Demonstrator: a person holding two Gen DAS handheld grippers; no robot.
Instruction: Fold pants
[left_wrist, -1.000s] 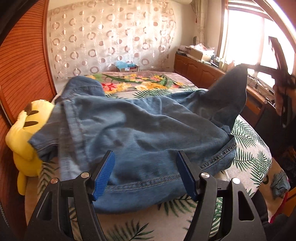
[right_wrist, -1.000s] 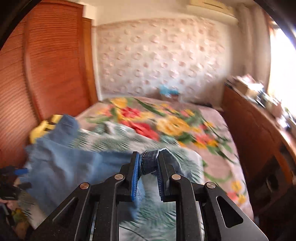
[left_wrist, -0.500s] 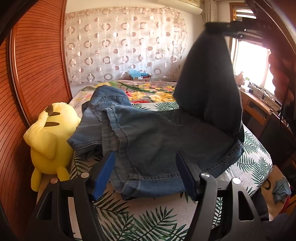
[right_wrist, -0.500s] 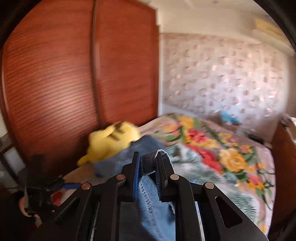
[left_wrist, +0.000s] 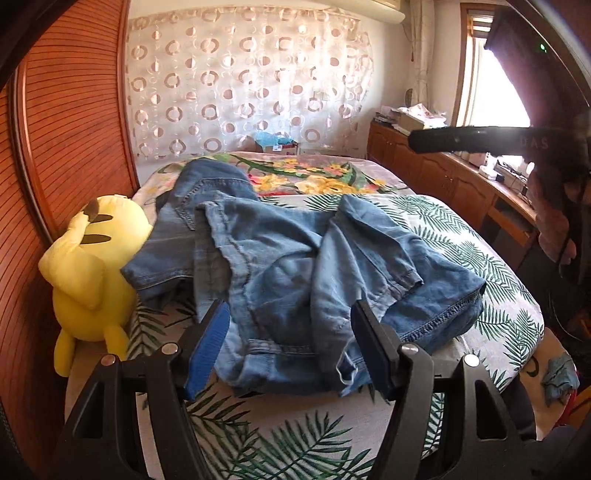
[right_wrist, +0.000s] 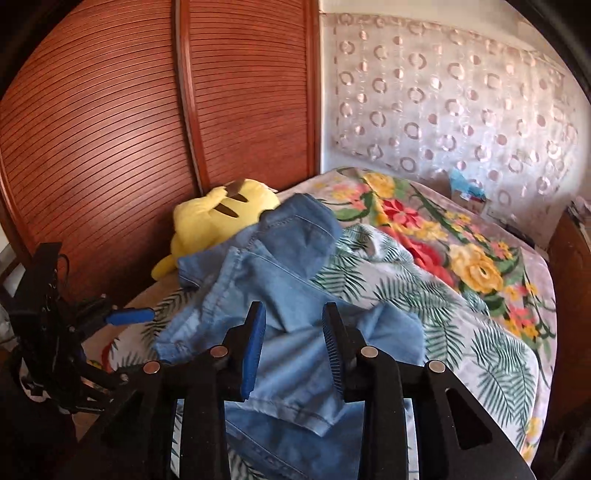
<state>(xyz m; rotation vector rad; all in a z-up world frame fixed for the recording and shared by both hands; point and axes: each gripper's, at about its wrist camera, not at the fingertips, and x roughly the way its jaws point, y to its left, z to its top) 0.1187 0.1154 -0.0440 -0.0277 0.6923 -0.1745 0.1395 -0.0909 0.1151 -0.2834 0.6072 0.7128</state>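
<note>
The right gripper (right_wrist: 293, 341) is hanging with its jaws parted and nothing between them; they have just been opening, letting go of the denim fold they were pinching a moment ago. The left gripper (left_wrist: 290, 347) is hovering wide apart, gripping nothing. The jeans (left_wrist: 295, 266) are lying rumpled on the bed (left_wrist: 461, 236), one leg now thrown across, beside the yellow plush toy (left_wrist: 85, 266). That first fold looks done; smoothing probably comes next.

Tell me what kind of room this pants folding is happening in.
Most likely a home bedroom: the jeans lie on a bed with a leaf-print cover, a yellow plush toy sits beside a slatted wooden wardrobe, and low cabinets run under the window.
</note>
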